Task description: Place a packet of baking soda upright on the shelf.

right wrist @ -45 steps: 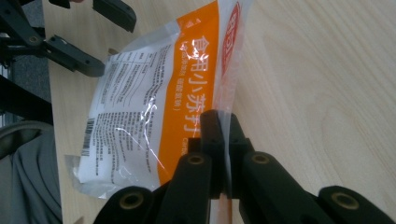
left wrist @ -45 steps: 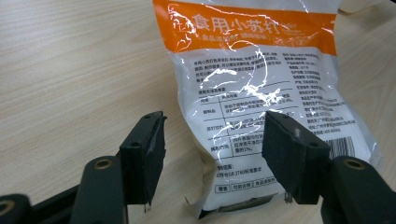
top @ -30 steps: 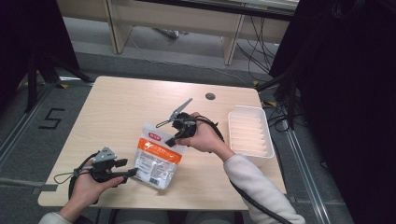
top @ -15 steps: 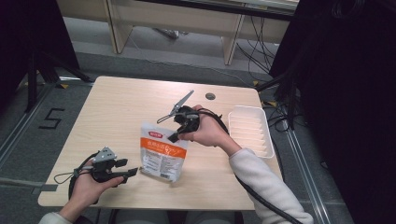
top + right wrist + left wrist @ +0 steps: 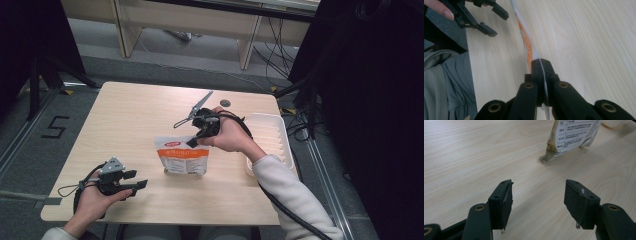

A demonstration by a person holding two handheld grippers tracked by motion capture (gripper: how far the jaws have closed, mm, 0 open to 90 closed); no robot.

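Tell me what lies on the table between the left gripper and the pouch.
Nothing: in the left gripper view, bare wood runs from the open left gripper to the pouch; the high view agrees.

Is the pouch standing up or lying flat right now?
Upright. The pouch hangs from its top edge, pinched in the right gripper, with its bottom corner touching the table; the left gripper view shows that corner down.

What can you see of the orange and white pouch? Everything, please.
The pouch is a flat, flexible packet that looks like plastic film: orange band and white panel in front, printed text on the back. It stands upright mid-table, its bottom edge on or just above the wood; contact is unclear. The right tongs are shut on its top edge. The left tongs are open and apart from it.
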